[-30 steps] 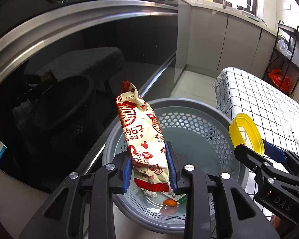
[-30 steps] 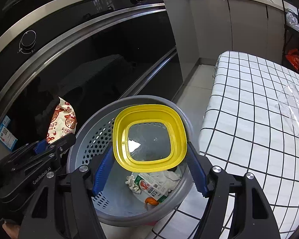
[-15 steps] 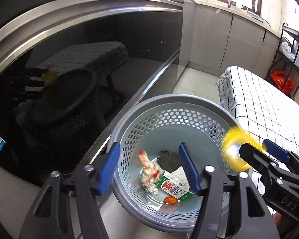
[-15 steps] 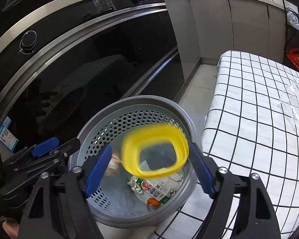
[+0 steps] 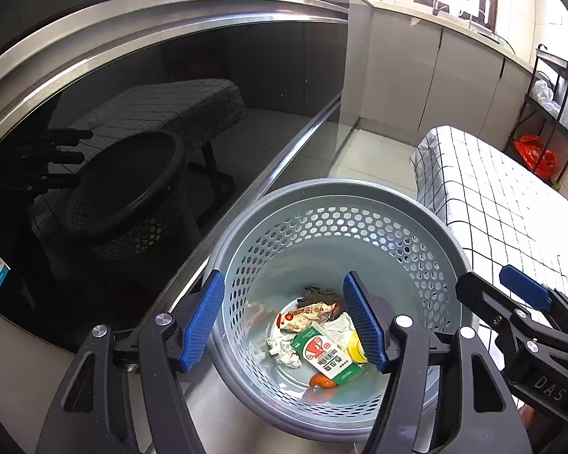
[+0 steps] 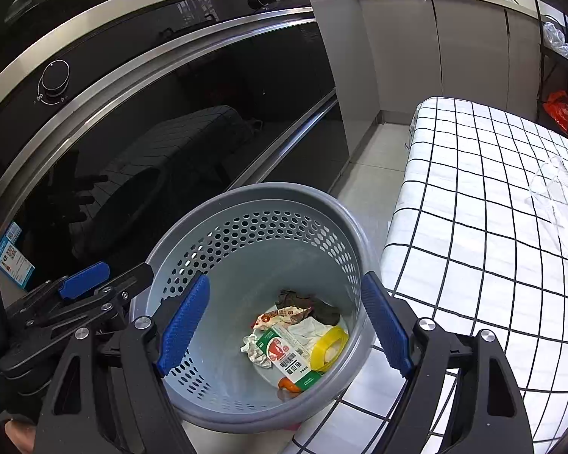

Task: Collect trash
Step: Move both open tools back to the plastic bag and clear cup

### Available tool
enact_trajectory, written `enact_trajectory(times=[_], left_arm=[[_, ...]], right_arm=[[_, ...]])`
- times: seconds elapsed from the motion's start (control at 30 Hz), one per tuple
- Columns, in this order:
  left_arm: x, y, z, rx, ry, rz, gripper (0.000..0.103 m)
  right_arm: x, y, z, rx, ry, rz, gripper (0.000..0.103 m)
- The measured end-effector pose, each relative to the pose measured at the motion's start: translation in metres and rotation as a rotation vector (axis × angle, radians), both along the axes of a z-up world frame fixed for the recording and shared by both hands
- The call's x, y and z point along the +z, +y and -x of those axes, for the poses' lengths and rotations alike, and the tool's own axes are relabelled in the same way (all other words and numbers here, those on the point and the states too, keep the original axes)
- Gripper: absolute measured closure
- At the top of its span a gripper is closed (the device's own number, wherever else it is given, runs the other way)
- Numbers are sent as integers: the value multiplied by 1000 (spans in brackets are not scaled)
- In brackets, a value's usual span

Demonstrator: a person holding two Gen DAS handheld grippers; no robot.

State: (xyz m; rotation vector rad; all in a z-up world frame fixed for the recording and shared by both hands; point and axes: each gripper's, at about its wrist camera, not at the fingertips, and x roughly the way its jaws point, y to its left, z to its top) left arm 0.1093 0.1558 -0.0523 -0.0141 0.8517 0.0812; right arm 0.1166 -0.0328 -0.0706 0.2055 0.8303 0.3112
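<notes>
Two tongs hang above a grey perforated bin point(image 5: 333, 204), both pointing down into it. On the left tongs point(image 5: 284, 319) the blue pads stand apart with nothing between them, having just been opening; the left-hand pad sits outside the bin's rim and the other over its inside. On the right tongs point(image 6: 284, 321) the pads are spread wide, also just widened, and grip nothing. At the bottom of the bin lies the trash: a red-and-white snack wrapper point(image 5: 306, 312) near the far side, a green-and-white carton point(image 5: 325, 353) in front of it, crumpled white tissue point(image 5: 284, 350) beside the carton, a yellow lid point(image 6: 329, 344) tilted against the bin's wall, a small orange piece point(image 5: 320, 380) at the near edge and a dark scrap point(image 5: 318, 293) behind the wrapper. The bin stands between a dark glass oven door point(image 6: 170, 143) and a tabletop under a white checked cloth point(image 6: 492, 227). A clear plastic container point(image 6: 560, 204) rests on that cloth, well apart from the bin.
</notes>
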Motion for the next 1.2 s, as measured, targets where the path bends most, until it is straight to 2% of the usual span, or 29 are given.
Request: enact_trajectory(times=[0.43,0.93,1.2], left_arm=[[5,-16,5,-31,-21,8,33],[10,-68,16,-113,-52,9,24],[10,-112,20,-185,-53,29,23]], right_arm=[[4,-19,9,-20,-12,19,25],[12,-85,33,-105,-35,46,25],[15,-132,49,-174,-48,92,25]])
